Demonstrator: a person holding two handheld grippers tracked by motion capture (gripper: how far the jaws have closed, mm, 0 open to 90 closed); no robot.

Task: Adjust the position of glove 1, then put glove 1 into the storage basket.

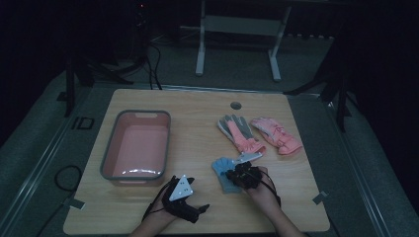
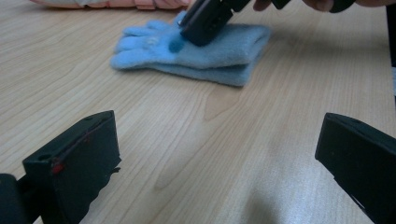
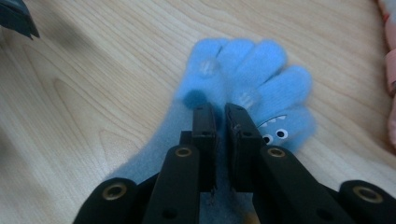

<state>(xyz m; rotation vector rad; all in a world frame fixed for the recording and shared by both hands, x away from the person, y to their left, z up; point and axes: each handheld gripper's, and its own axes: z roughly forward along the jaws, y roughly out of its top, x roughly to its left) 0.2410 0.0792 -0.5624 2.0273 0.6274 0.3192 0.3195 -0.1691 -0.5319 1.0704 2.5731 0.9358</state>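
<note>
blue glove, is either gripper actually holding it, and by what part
The right gripper pinches the blue glove on top of its palm, just below the fingers. The left gripper stands open over bare table, holding nothing.

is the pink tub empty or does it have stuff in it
Empty. The high view shows the pink tub with its bare floor; the blue gloves and the pink-and-grey gloves lie on the table outside it.

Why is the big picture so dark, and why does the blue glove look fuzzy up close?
High view: dim light, black surroundings, the table plain but colours dull. Right gripper view: brighter, the blue glove soft and out of focus at its fingertips, the right gripper sharper. Left gripper view: the left gripper with blurred near jaws, faint shadows on the wood.
</note>
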